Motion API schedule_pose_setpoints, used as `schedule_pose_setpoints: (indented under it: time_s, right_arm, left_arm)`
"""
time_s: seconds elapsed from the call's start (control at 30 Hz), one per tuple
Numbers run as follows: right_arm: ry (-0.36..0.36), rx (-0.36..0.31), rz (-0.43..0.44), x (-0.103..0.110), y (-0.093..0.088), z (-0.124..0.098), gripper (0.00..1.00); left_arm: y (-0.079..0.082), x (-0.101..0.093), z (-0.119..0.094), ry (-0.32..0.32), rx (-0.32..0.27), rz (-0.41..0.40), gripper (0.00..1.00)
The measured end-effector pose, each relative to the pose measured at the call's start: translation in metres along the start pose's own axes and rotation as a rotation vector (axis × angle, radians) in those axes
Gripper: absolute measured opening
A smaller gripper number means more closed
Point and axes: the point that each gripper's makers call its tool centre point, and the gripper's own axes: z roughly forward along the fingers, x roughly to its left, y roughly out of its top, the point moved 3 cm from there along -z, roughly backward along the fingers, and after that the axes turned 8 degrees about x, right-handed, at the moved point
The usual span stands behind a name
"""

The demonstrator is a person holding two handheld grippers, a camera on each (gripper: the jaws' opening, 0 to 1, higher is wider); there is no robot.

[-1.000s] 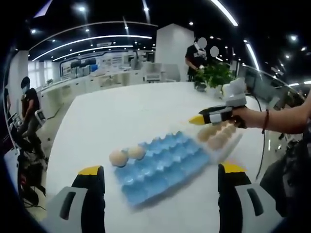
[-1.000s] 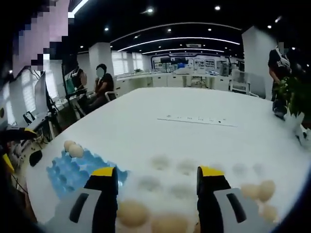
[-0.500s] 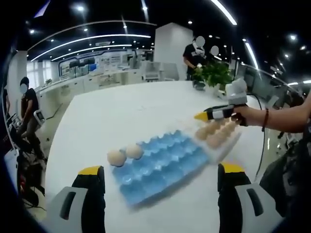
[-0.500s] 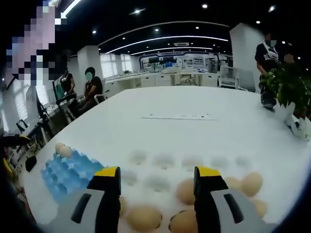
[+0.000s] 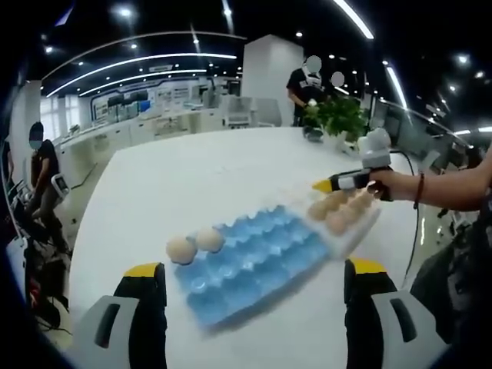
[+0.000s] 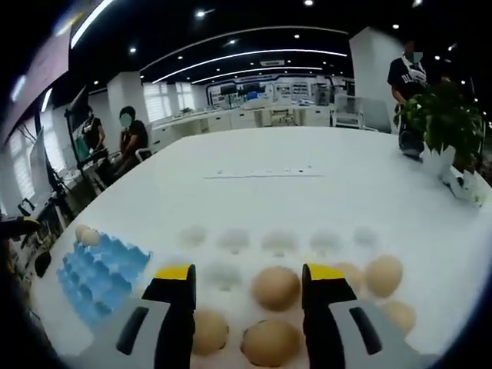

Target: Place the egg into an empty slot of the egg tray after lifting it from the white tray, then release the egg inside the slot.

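The blue egg tray (image 5: 250,261) lies on the white table with two eggs (image 5: 194,244) at its left end; it also lies at the left in the right gripper view as the blue egg tray (image 6: 96,265). The white tray (image 6: 284,246) holds several eggs along its near side. My right gripper (image 6: 250,284) is open, its yellow-tipped jaws either side of an egg (image 6: 275,287), still apart from it. In the left gripper view a person's hand holds the right gripper (image 5: 342,183) over the white tray (image 5: 361,223). My left gripper (image 5: 254,273) is open and holds nothing.
A potted plant (image 6: 440,127) stands at the table's far right edge. People stand and sit at desks beyond the table. A thin strip (image 6: 261,174) lies on the table behind the white tray.
My right gripper has come down and forward over the white tray, so an egg now sits between its open jaws. The left gripper has barely moved.
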Motion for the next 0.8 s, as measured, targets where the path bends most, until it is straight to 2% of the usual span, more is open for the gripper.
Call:
schedule_pose_setpoints:
  time_s: [0.2,0.37,0.53,0.6,0.63,0.8]
  right_arm:
    - [-0.011,-0.012,0.037,-0.004,0.001,0.003,0.52]
    - [-0.023,0.003,0.029,-0.005,-0.002,0.011,0.48]
    - [-0.086,-0.031,0.024,-0.014,-0.003,0.011,0.36]
    - [-0.125,-0.045,-0.024,-0.02,-0.005,0.011,0.3]
    - [-0.108,-0.05,-0.022,-0.015,-0.006,0.011,0.3]
    - [-0.137,-0.06,-0.008,-0.016,-0.006,0.011,0.3]
  left_arm:
    - [0.0,0.002,0.0,0.003,0.003,-0.002,0.98]
    - [0.001,0.004,0.001,0.005,0.003,-0.001,0.98]
    - [0.002,0.007,0.001,0.009,0.004,-0.003,0.98]
    - [0.002,0.008,0.002,0.015,0.005,0.001,0.98]
    - [0.002,0.008,0.002,0.017,0.005,0.005,0.98]
    - [0.004,0.009,0.004,0.01,0.0,0.004,0.98]
